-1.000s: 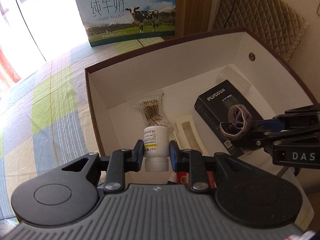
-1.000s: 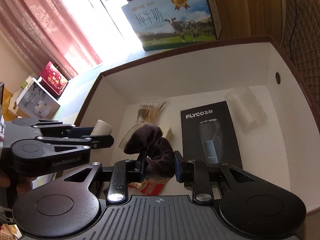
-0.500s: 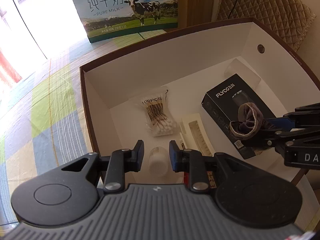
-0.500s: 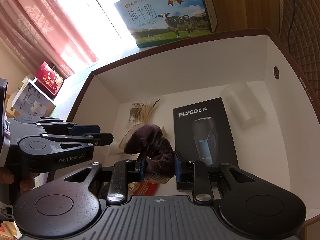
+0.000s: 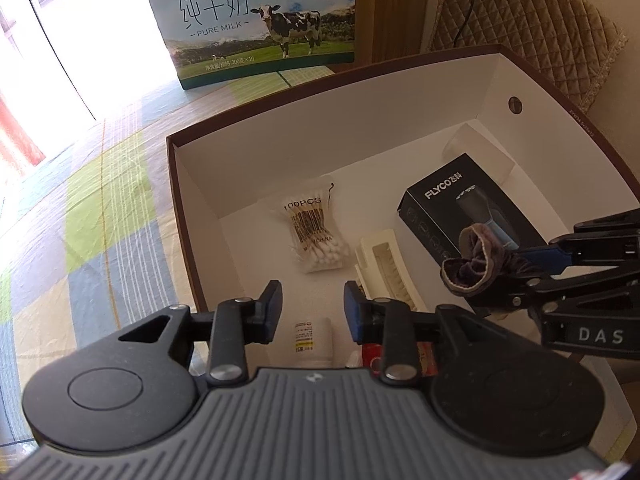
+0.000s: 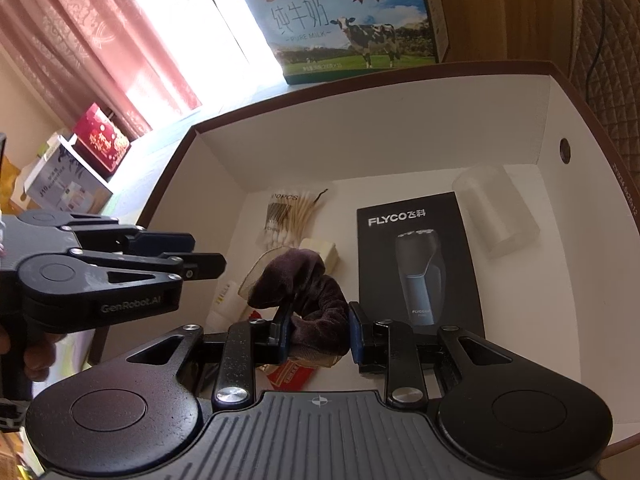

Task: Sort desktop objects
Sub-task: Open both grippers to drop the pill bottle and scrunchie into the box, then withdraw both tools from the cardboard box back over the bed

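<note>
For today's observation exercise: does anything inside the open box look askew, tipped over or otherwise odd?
Mostly tidy. The translucent cup lies on its side near the FLYCO box, and the white bottle lies flat rather than upright below the open left gripper. The right gripper holds the brown scrunchie above the box.
</note>
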A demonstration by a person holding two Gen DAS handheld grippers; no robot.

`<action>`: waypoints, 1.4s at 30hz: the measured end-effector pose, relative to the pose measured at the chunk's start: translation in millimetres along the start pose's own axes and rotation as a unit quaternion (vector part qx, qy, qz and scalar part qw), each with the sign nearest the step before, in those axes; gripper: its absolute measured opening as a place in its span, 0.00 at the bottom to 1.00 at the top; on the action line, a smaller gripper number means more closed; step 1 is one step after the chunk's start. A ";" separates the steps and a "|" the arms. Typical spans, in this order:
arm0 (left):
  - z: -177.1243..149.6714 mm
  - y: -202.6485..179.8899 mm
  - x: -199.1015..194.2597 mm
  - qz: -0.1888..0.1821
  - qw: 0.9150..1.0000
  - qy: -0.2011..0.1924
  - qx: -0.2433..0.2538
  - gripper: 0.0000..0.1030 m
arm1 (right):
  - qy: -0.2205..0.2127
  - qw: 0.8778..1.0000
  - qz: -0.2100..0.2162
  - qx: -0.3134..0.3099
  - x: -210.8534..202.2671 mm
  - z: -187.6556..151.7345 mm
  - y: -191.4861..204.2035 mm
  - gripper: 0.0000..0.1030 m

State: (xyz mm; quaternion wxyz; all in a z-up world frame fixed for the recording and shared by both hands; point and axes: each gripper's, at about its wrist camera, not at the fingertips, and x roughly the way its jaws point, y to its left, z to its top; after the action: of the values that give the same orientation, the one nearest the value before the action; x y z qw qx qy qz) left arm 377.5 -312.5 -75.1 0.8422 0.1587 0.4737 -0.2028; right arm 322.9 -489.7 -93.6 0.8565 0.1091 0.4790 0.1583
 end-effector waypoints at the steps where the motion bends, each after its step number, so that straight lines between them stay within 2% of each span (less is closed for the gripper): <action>1: -0.9 0.6 -1.0 0.000 1.000 0.000 -0.001 0.29 | -0.001 1.000 -0.002 -0.004 0.5 -0.4 1.4 0.25; 3: -2.6 1.7 -2.7 0.000 1.000 0.000 -0.004 0.33 | -0.006 1.000 -0.007 -0.010 1.0 -1.2 3.2 0.27; 4: -3.4 2.0 -3.5 0.001 1.000 -0.001 -0.005 0.34 | -0.008 1.000 -0.010 -0.015 1.5 -1.4 4.3 0.35; 5: -4.4 2.5 -4.6 0.001 1.000 -0.001 -0.006 0.36 | -0.010 1.000 -0.014 -0.020 1.6 -1.7 5.6 0.47; 7: -6.0 3.3 -7.0 0.002 1.000 -0.003 -0.007 0.40 | -0.021 0.999 -0.018 -0.032 -1.1 -3.2 8.1 0.58; 12: -9.7 3.2 -14.6 0.005 1.000 -0.010 -0.010 0.53 | -0.028 0.998 -0.030 -0.047 -7.1 -4.1 11.9 0.63; 14: -11.2 2.6 -18.5 0.005 1.000 -0.014 -0.011 0.61 | -0.030 0.998 -0.032 -0.051 -10.5 -4.9 12.5 0.73; 19: -14.6 -0.8 -27.2 0.003 1.000 -0.022 -0.008 0.64 | -0.034 0.997 -0.043 -0.063 -17.7 -6.3 15.1 0.83; 23: -15.7 -4.7 -34.3 0.001 1.000 -0.028 -0.007 0.70 | -0.037 0.996 -0.050 -0.068 -23.7 -8.4 16.4 0.94; 26: -16.7 -7.4 -39.9 0.005 0.999 -0.033 -0.007 0.76 | -0.042 0.995 -0.057 -0.070 -28.3 -10.4 17.2 0.98; 35: -23.8 -8.1 -55.4 0.019 0.999 -0.045 -0.021 0.92 | -0.054 0.994 -0.074 -0.058 -41.8 -16.1 15.9 0.98; 42: -32.5 -8.0 -68.8 0.031 0.998 -0.051 -0.033 0.97 | -0.067 0.992 -0.095 -0.050 -54.4 -23.4 18.8 0.98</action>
State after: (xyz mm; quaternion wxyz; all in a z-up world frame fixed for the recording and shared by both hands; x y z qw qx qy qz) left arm 317.5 -291.3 -32.7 0.8759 0.1347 0.4316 -0.1687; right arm 273.0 -492.0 -56.6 0.9020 0.0311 0.4205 0.0924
